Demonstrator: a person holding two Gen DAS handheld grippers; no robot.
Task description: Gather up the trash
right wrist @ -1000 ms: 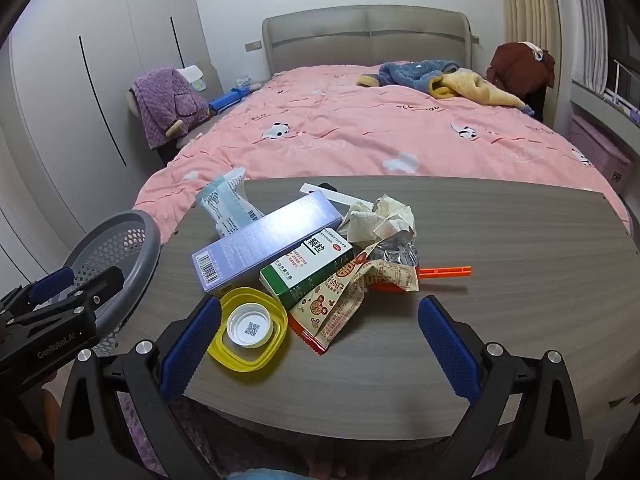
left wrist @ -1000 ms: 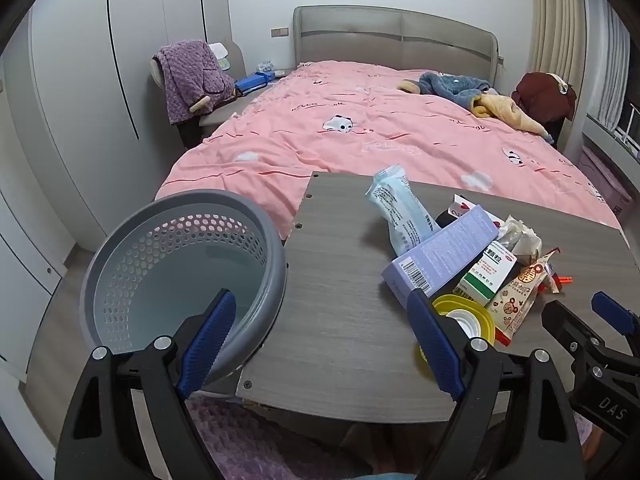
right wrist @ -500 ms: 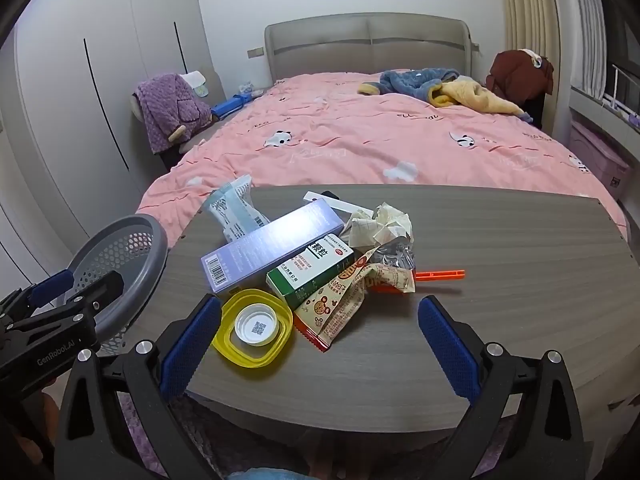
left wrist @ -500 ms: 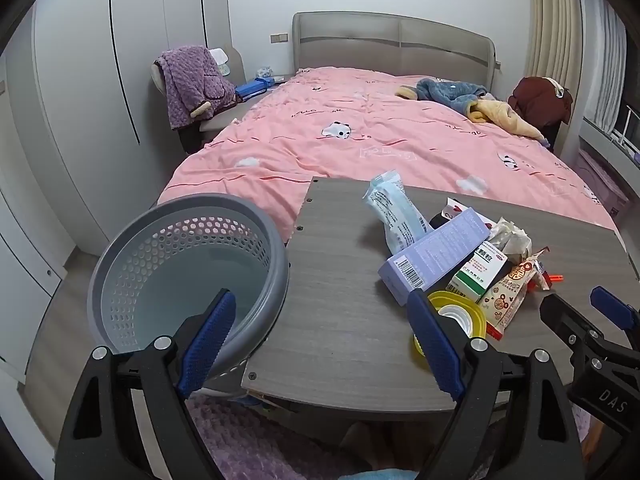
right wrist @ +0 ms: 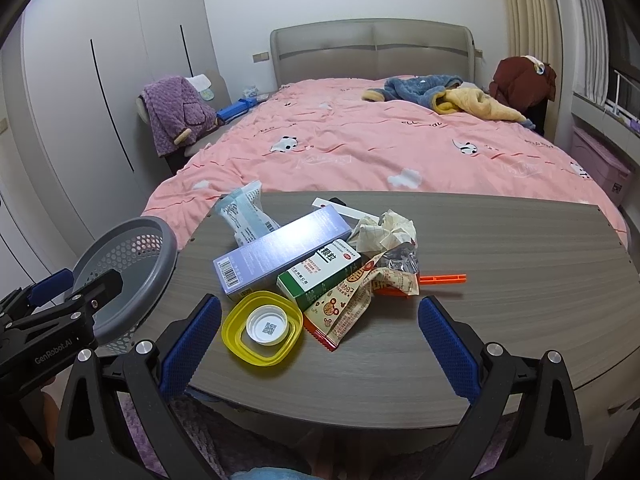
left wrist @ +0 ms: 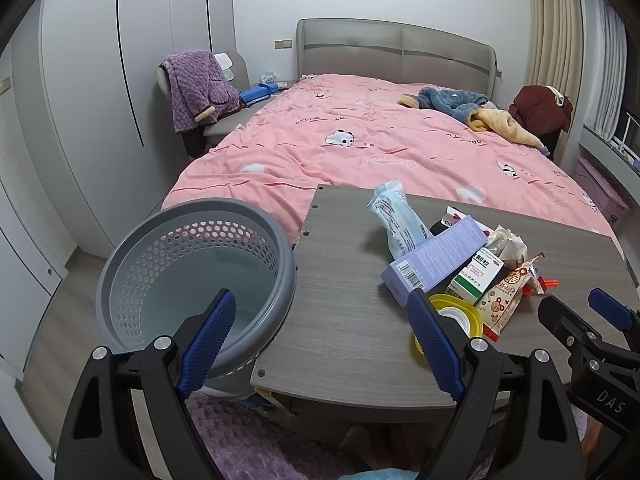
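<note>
Nothing looks collected yet — the grey basket beside the table seems empty, though its bottom is partly hidden. All the trash sits piled on the table: purple box, green carton, yellow lid, snack wrapper, crumpled paper. The right gripper is spread wide and holds nothing, the yellow lid just ahead between its fingers. The left gripper — also wide, empty — straddles the basket rim and table edge.
</note>
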